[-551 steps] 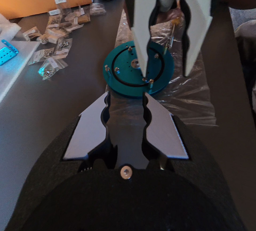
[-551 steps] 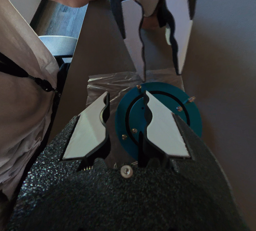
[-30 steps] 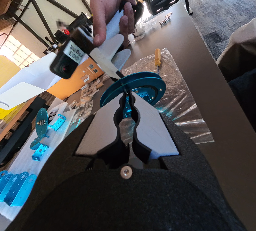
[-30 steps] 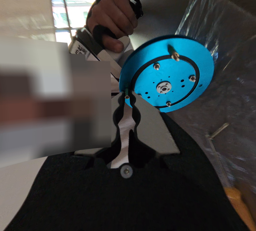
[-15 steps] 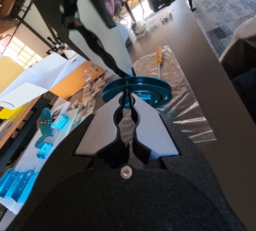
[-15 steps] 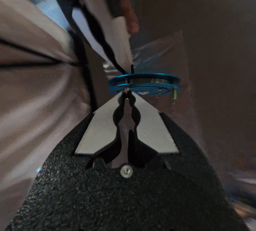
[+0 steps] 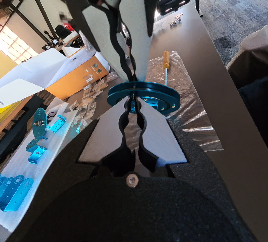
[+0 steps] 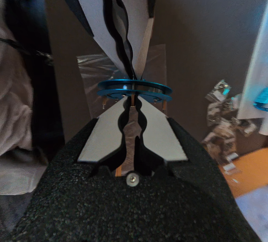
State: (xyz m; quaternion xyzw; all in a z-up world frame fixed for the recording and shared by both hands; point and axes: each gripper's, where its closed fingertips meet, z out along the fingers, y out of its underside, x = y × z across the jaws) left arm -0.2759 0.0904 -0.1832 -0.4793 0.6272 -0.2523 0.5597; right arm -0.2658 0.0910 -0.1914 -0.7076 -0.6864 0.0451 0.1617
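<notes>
The teal double-disc metal assembly [image 7: 143,91], tilted a second ago, now hangs level at frame centre; left gripper [image 7: 132,98] and right gripper [image 8: 132,102] stay clamped on its brass standoff [image 8: 132,101] from opposite ends.

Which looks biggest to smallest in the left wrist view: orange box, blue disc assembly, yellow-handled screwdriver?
As they look in the left wrist view:
1. orange box
2. blue disc assembly, close behind, and nearer the camera, so unsure
3. yellow-handled screwdriver, slimmest
</notes>
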